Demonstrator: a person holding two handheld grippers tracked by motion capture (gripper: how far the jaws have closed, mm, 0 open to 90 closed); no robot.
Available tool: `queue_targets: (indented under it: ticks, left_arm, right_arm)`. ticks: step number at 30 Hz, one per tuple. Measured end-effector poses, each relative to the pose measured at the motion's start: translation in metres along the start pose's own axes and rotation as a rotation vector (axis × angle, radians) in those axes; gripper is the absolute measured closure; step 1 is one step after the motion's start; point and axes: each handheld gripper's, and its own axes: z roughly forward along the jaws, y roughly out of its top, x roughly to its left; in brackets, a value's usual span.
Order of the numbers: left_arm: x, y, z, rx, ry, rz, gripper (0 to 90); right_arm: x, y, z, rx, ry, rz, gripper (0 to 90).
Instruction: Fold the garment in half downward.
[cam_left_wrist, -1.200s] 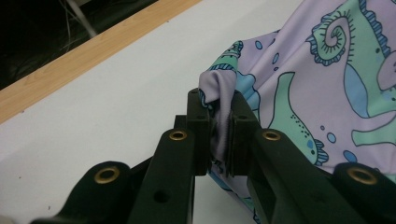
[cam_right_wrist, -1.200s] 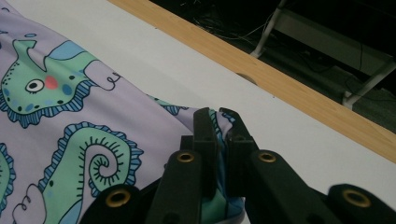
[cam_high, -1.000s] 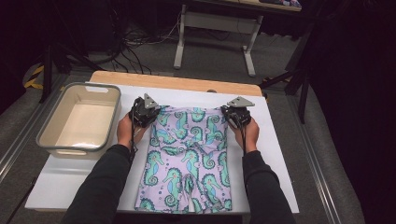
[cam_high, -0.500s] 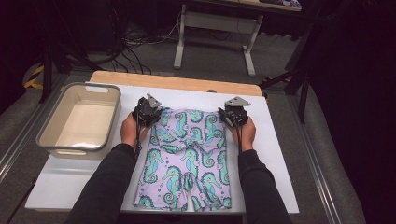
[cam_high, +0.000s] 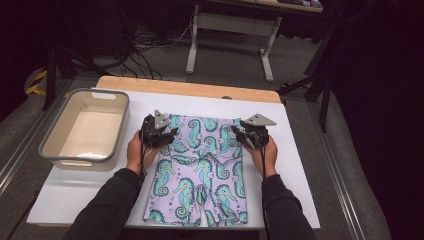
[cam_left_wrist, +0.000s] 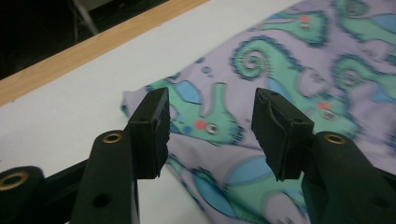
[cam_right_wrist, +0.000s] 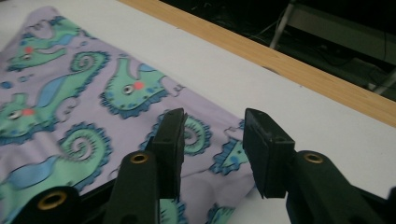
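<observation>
The seahorse-print shorts (cam_high: 200, 170) lie flat on the white table top (cam_high: 300, 165), just right of the grey tub (cam_high: 85, 127). Their long axis runs from the person toward the far wooden edge (cam_high: 190, 87), with the waistband at the far end and the two leg openings at the near end.

Both forearms come in from below, one along each side of the shorts. The left gripper (cam_high: 167, 136) sits at the far left corner of the garment and the right gripper (cam_high: 244, 134) at the far right corner, both pointing forward and slightly inward.

The left gripper view adds the detail: the left gripper (cam_left_wrist: 210, 126) has jaws that have just been opening and now stand moderately apart over the cloth's corner, pads off the fabric. In the right gripper view the right gripper (cam_right_wrist: 212, 140) is the same, jaws just opened, gap free, hovering above the waistband corner; it appears not to touch, though the angle is low.
</observation>
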Motion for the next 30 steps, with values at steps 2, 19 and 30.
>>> queue_targets:
  ticks: [2, 19, 30]
  left_arm:
    - [-0.01, -0.005, -0.01, -0.011, -0.035, 0.042, 46.4]
    - [-0.039, -0.033, -0.017, 0.093, -0.214, 0.148, 46.4]
    - [-0.04, -0.036, -0.009, 0.127, -0.228, 0.161, 61.6]
  right_arm:
    - [0.008, -0.004, -0.01, -0.018, 0.027, -0.019, 58.5]
    - [0.054, -0.04, -0.031, 0.078, 0.275, -0.095, 48.7]
    - [0.056, -0.049, -0.016, 0.17, 0.272, -0.1, 65.6]
